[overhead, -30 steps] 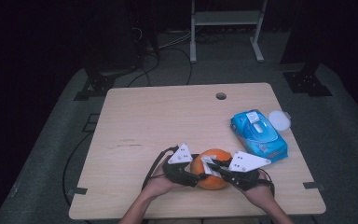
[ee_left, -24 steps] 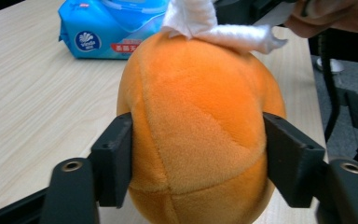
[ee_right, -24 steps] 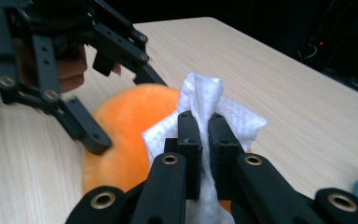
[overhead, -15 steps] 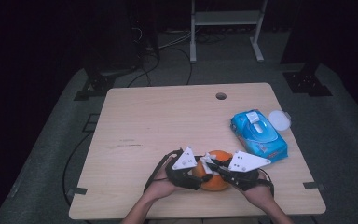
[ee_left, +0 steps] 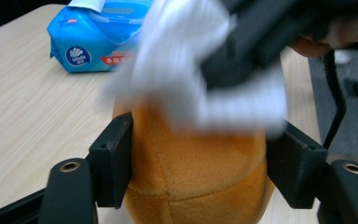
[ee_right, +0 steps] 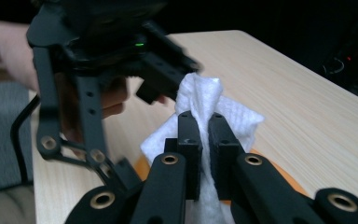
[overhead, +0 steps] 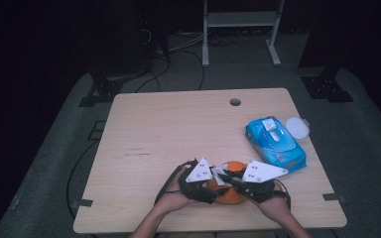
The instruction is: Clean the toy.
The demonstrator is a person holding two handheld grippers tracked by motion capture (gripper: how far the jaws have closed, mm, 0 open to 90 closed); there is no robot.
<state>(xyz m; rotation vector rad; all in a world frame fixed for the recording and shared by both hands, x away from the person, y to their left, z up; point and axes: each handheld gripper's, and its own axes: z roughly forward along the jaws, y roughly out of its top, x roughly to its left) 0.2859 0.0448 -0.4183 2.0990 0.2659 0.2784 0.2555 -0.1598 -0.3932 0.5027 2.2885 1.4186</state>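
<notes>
An orange plush ball (overhead: pixel 228 198) sits near the table's front edge. My left gripper (overhead: pixel 212 191) is shut on it, and its pads (ee_left: pixel 116 158) press both sides of the ball (ee_left: pixel 196 172). Those jaws have just eased open slightly with the ball still between them. My right gripper (ee_right: pixel 204 140) is shut on a crumpled white wipe (ee_right: pixel 200 98). It holds the wipe (ee_left: pixel 182 65) against the top of the ball. In the high view the right gripper (overhead: pixel 226 177) comes in from the right and meets the left one over the ball.
A blue pack of wet wipes (overhead: pixel 275 144) lies at the right side of the wooden table (overhead: pixel 178 129), with a round white lid (overhead: pixel 296 127) beside it. A cable hole (overhead: pixel 235 102) is near the far edge. Both hands rest at the front edge.
The left gripper has shifted slightly to the right and toward the front edge along the ball. The right gripper with the wipe has stayed in place.
</notes>
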